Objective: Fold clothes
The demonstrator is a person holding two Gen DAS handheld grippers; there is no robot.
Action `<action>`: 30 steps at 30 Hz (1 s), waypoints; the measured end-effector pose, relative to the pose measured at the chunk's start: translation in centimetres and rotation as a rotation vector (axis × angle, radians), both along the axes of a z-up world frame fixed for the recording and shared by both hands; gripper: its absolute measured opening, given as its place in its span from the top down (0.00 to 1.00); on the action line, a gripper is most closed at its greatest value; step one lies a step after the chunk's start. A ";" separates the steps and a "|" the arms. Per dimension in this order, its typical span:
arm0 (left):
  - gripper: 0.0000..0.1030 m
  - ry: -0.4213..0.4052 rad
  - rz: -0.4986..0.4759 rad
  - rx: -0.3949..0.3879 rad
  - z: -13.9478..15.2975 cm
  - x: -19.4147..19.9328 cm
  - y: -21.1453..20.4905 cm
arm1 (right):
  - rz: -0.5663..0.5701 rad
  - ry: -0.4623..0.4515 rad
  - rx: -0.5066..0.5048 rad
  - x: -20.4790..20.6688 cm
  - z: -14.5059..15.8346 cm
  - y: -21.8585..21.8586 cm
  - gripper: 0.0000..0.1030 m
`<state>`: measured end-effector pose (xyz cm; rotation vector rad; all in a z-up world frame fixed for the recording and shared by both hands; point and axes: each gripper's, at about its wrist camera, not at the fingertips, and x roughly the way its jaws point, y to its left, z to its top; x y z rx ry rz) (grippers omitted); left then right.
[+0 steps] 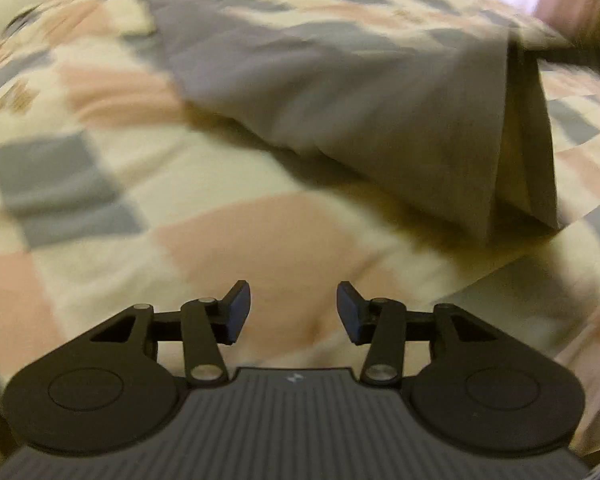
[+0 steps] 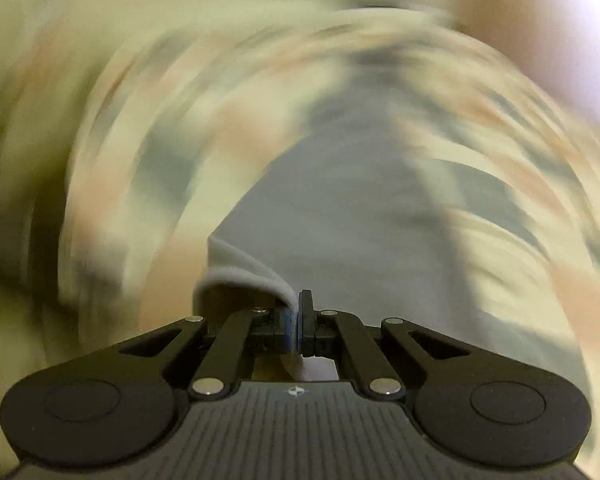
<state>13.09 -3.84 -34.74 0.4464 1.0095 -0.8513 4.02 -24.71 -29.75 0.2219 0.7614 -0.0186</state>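
Right hand-held gripper [image 2: 299, 320] clamped on grey garment's [image 2: 340, 208] edge, frame bottom centre. Left hand-held gripper [image 1: 293, 312] part open, empty, over checked bedspread [image 1: 100, 168]; garment [image 1: 380, 120] lies upper right, long axis diagonal.

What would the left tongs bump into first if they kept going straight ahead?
Probably the patchwork quilt. The left tongs are open with nothing between them and point down at a pink patch of it. The grey garment lies farther off, up and to the right, though blur makes depth unsure.
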 end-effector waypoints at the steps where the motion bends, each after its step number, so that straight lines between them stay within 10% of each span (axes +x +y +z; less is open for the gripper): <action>1: 0.58 -0.001 -0.022 -0.016 0.4 -0.5 -1.3 | -0.124 -0.039 0.106 -0.6 1.5 -4.2 1.00; 6: 0.57 0.030 -0.118 -0.103 1.2 -4.9 -8.8 | -0.686 -0.120 0.320 -7.0 4.6 -22.4 1.00; 11: 0.54 0.081 -0.114 -0.122 -0.1 -10.7 -15.6 | -1.051 0.216 0.472 -14.7 -3.4 -32.1 0.74; 17: 0.46 0.113 -0.019 -0.106 -2.0 -15.8 -21.5 | -0.801 0.280 0.288 -18.0 -6.1 -32.1 0.67; 23: 0.45 0.137 0.226 -0.111 -3.5 -17.2 -23.6 | -0.178 0.142 -0.389 -15.9 -4.6 -25.9 0.56; 30: 0.45 0.157 0.404 -0.149 -3.1 -15.8 -23.4 | 0.392 0.194 -1.074 -14.2 -11.8 -20.7 0.56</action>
